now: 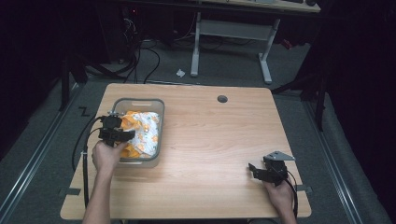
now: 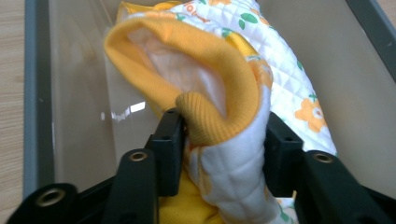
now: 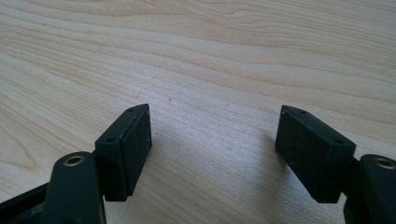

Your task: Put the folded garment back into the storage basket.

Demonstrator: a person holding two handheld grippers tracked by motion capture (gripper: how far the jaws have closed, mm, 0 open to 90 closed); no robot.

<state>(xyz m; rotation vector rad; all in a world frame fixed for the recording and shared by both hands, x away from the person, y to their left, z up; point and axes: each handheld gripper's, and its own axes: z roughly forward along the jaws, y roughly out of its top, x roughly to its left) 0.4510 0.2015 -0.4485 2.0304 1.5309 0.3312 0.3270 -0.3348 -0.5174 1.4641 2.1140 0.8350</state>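
Observation:
A quilted white garment (image 1: 144, 130) with orange flowers and orange ribbed trim lies in a grey plastic bin (image 1: 162, 122) at the table's left. My left gripper (image 1: 122, 135) reaches into the bin from its near left side. In the left gripper view its jaws are shut on the garment (image 2: 224, 112), pinching the orange cuff and white quilted fabric between the pads (image 2: 168, 149). My right gripper (image 1: 256, 169) rests low over the bare wood near the table's front right, a hand behind it. Its jaws stand wide apart (image 3: 212, 149) with nothing between them.
The wooden table (image 1: 215, 140) has a round cable hole (image 1: 222, 99) at the back centre. Beyond the table stand a white desk frame (image 1: 231, 32), cables on the floor and a scrap of white paper (image 1: 180, 73).

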